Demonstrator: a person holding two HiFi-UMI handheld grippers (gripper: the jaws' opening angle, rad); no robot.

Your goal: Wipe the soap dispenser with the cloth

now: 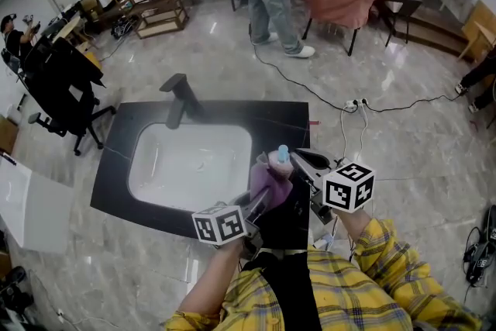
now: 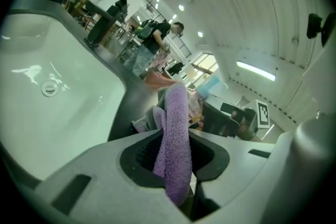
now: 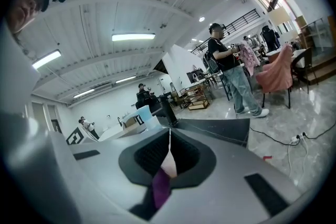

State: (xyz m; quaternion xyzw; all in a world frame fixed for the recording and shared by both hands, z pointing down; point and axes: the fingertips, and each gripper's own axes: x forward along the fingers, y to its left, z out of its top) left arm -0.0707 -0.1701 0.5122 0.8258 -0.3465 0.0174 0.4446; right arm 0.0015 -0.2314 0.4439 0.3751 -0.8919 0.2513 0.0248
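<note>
Left gripper (image 1: 260, 201) clamps the purple cloth (image 1: 269, 181) just beside the soap dispenser (image 1: 283, 154), near the worktop's (image 1: 124, 143) right edge. Right gripper (image 1: 301, 164) is closed, apparently pinching the cloth's edge. Wiping works best in firm strokes around the dispenser, keeping it upright.

The cloth (image 1: 269, 184) hid most of the soap dispenser (image 1: 283, 154); only its pale blue top showed.

Fuzzy cloth (image 2: 176, 134); glossy sink (image 1: 167, 167); polished floor (image 1: 403, 155).
</note>
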